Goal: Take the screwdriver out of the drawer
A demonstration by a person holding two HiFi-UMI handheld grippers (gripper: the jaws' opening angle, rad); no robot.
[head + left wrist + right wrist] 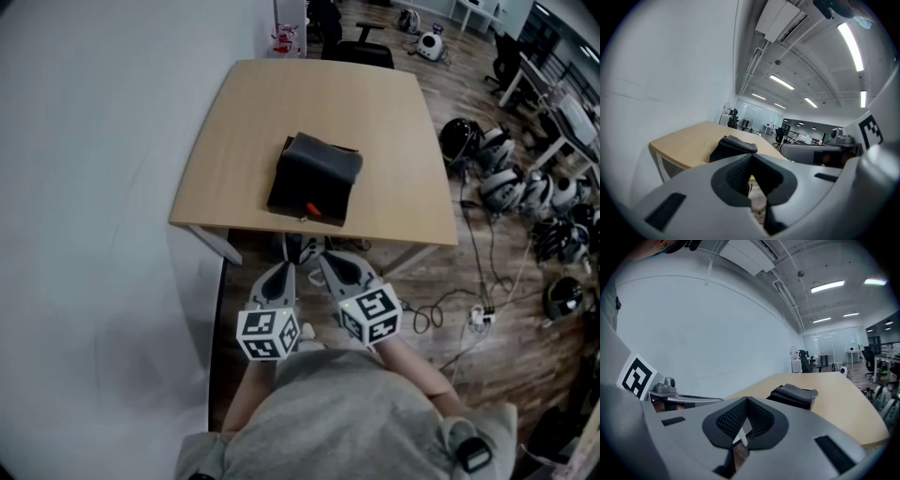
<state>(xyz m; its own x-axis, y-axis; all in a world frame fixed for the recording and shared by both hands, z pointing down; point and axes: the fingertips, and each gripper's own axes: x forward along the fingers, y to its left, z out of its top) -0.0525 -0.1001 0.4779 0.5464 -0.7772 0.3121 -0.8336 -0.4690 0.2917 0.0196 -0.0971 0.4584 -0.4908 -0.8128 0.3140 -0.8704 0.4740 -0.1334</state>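
Jaws on both grippers are closed, tips meeting, with nothing held between them. We see this in the left gripper point(751, 155) view and in the right gripper point(746, 399) view. We hold the two side by side, close together, just short of the table's near edge and pointing toward it.

A white wall point(94, 187) fills the left of the head view. A wood-plank floor point(487, 262) runs along the right. Between them stands the table point(375, 122), a light wooden top with its left edge near the wall.

On the table, toward its near edge and about midway across, sits the black drawer box point(314, 173). Its top looks rumpled or soft, and we cannot tell whether the drawer is open. It is the only large thing on the table top.

Beyond the far edge stands a black chair point(361, 47). On the floor to the right lies a cluster of black-and-white helmets point(506, 183), and cables point(469, 281) trail from them toward a power strip point(481, 316).

Each gripper carries its marker cube point(267, 333), nearest to us.

Smallest of all, a red thing point(313, 209) shows at the box's near edge. It is too small for us to say whether it is the screwdriver.
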